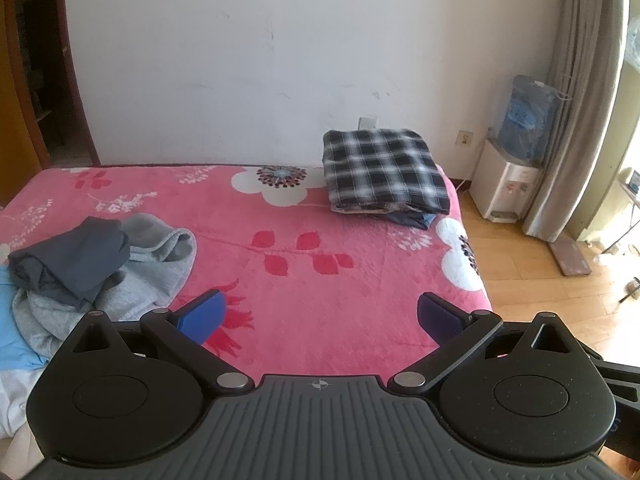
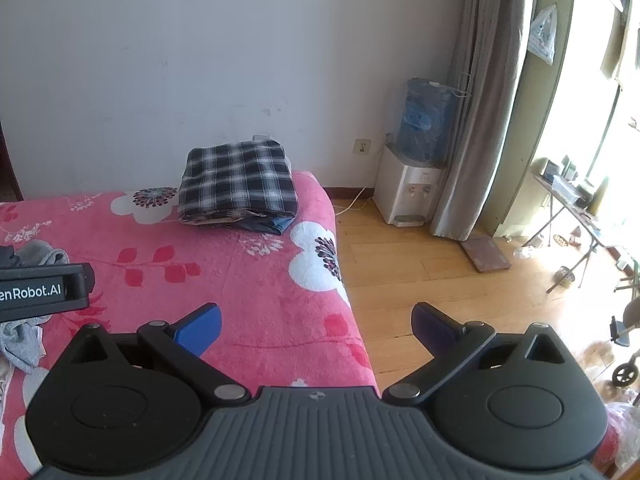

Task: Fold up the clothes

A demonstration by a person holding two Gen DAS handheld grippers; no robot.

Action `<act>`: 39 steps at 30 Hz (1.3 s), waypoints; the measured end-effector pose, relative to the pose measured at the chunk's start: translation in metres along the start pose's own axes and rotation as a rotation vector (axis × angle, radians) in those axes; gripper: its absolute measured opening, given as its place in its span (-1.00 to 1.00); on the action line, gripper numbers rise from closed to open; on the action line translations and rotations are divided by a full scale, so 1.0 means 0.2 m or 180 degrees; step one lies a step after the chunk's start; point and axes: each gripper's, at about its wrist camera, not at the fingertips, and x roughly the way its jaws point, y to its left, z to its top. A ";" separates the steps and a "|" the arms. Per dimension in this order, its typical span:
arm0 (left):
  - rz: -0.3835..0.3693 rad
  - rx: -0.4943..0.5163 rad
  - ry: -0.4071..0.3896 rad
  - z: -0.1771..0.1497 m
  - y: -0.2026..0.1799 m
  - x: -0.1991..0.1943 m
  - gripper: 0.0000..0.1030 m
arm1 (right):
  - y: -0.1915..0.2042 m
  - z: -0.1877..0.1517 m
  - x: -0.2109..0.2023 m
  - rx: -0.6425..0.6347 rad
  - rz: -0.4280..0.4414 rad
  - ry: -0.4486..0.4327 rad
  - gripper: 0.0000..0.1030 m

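1. Both hand-held grippers, left (image 1: 320,316) and right (image 2: 316,322), hang released and empty above the bed (image 1: 304,280).
2. Unfolded clothes (image 1: 100,264) heap near the bed's left edge.
3. The folded stack (image 1: 384,172) sits at the far right corner, with bare blanket between.

- My left gripper (image 1: 320,316) is spread wide, its two blue-padded fingers (image 1: 202,316) far apart with nothing between them.
- It hangs level, pointing forward, touching nothing.
- My right gripper (image 2: 316,322) is spread just as wide, blue pads (image 2: 200,326) parted and empty.
- It too sits level and points forward, holding nothing.
- In the right wrist view the black body of my left gripper (image 2: 44,290) shows at the left edge, so the two tools ride side by side, close but apart.
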 end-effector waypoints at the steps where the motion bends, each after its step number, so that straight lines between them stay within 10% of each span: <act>1: 0.0007 0.0002 -0.0002 0.00 0.00 0.00 1.00 | 0.00 0.00 0.00 -0.0006 0.0001 0.0000 1.00; 39: 0.0077 0.0038 -0.0029 0.00 0.00 0.03 1.00 | 0.02 -0.02 0.03 -0.0031 0.0045 0.0048 1.00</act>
